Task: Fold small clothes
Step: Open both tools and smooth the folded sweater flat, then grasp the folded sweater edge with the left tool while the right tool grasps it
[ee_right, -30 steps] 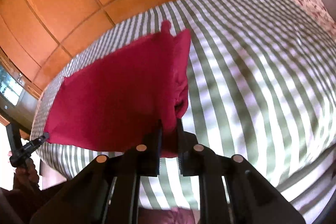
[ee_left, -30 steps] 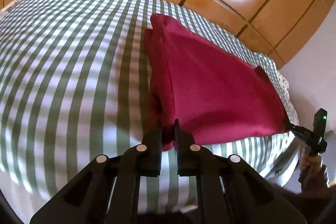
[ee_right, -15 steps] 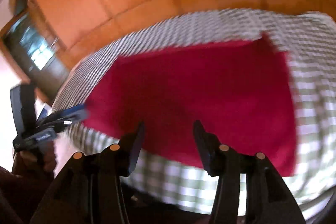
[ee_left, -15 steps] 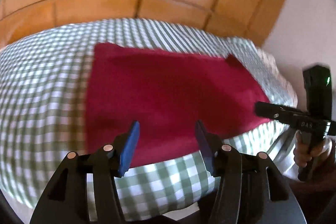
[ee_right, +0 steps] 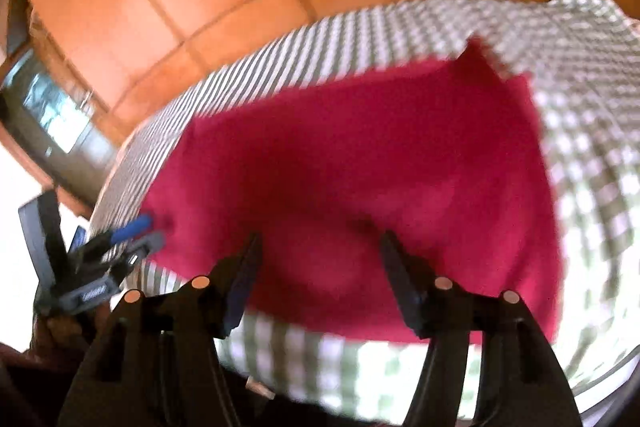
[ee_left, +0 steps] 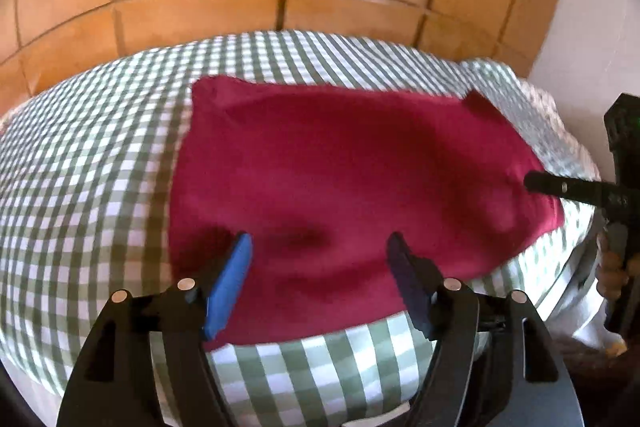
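Left wrist view: both hand-held grippers, left hand-held gripper (ee_left: 320, 247) and right hand-held gripper (ee_right: 318, 245), just released, gape above soft, flat crimson cloth (ee_left: 340, 167).

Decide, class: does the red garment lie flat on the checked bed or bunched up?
Flat: the red garment lies spread smoothly on the checked bedcover, with both grippers clear.

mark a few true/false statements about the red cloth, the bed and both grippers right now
1. The red cloth lies flat on the checked bedspread. True.
2. The left gripper is clamped on the cloth. False: its jaws are open, nothing between them.
3. The right gripper is open. True.
4. The bedspread is plain blue. False: it is green-and-white checked.
5. Wooden panels stand behind the bed. True.
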{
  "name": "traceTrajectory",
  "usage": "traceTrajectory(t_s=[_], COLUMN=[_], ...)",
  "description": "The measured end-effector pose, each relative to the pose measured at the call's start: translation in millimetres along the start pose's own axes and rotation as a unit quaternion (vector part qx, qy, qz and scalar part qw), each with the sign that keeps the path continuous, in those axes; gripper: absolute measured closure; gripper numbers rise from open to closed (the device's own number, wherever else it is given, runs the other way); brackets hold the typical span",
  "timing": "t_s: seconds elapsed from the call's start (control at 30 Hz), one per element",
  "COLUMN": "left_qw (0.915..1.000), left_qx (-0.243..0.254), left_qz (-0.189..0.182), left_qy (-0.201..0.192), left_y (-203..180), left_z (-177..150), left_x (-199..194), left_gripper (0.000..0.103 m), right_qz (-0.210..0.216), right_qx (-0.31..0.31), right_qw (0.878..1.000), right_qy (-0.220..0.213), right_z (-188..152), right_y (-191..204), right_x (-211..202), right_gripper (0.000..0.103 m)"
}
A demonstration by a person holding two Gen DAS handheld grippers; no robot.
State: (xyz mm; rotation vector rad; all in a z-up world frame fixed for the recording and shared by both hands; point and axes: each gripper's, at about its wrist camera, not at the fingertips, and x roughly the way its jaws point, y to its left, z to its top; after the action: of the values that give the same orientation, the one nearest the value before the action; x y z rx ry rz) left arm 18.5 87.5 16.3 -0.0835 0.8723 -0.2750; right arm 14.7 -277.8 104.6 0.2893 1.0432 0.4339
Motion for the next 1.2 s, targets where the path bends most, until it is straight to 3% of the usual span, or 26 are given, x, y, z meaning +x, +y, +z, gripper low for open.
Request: traceTrajectory(t_s=[0.2, 0.3, 0.33, 0.5, 0.8, 0.9, 0.97, 1.0, 1.03, 1.07, 1.1, 1.2], left_qw=[0.998, 0.995, 0.9926, 0.9849, 0.9811, 0.9794, 0.979, 0.9794, 0.9804, 0.9816, 0.9831, 0.9887], left_qx=[-0.057, -0.066, -0.081, -0.15, -0.186, -0.196, -0.197, -0.195, -0.188, -0.181, -0.173, -0.144], left_qz=[0.025, 0.074, 0.088, 0.081, 0.053, 0.038, 0.026, 0.021, 0.016, 0.023, 0.03, 0.043], left_qy=[-0.008, -0.014, -0.019, -0.025, 0.009, 0.031, 0.043, 0.048, 0.055, 0.058, 0.052, 0.003], left_y=[24.5, 34.5, 45.0, 91.9, 121.0, 122.4, 119.9, 119.0, 116.6, 113.7, 110.6, 99.8], left_z=[16.1, 22.7, 26.6, 46.6, 89.4, 95.9, 98.1, 98.7, 99.3, 99.1, 99.1, 100.2], left_x=[2.0, 0.7, -1.9, -2.5, 53.2, 77.7, 90.5, 94.4, 100.9, 104.1, 102.4, 83.1], left_gripper=[0.034, 0.034, 0.034, 0.034, 0.034, 0.039, 0.053, 0.063, 0.076, 0.084, 0.094, 0.095], right_qz=[-0.058, -0.127, -0.133, -0.131, -0.156, -0.156, -0.166, -0.171, -0.17, -0.165, -0.169, -0.173], right_qx=[0.033, 0.07, 0.092, 0.074, 0.091, 0.09, 0.082, 0.079, 0.075, 0.07, 0.057, 0.037], right_qw=[0.997, 0.989, 0.987, 0.988, 0.981, 0.982, 0.982, 0.982, 0.982, 0.984, 0.984, 0.983], right_qy=[-0.033, -0.016, -0.011, -0.023, -0.065, -0.056, -0.037, -0.027, -0.014, -0.003, -0.005, -0.047], right_z=[54.0, 63.6, 60.8, 51.8, 89.8, 106.8, 115.2, 116.4, 116.2, 114.7, 113.2, 110.6], right_y=[-26.9, -60.9, -73.9, -71.8, -80.4, -87.3, -88.9, -90.5, -91.4, -90.4, -86.0, -74.0], right_x=[20.1, 39.1, 44.7, 42.5, 35.2, 48.5, 63.2, 69.4, 76.9, 81.7, 82.1, 60.8], right_gripper=[0.04, 0.04, 0.046, 0.047, 0.042, 0.042, 0.042, 0.045, 0.066, 0.094, 0.096, 0.096])
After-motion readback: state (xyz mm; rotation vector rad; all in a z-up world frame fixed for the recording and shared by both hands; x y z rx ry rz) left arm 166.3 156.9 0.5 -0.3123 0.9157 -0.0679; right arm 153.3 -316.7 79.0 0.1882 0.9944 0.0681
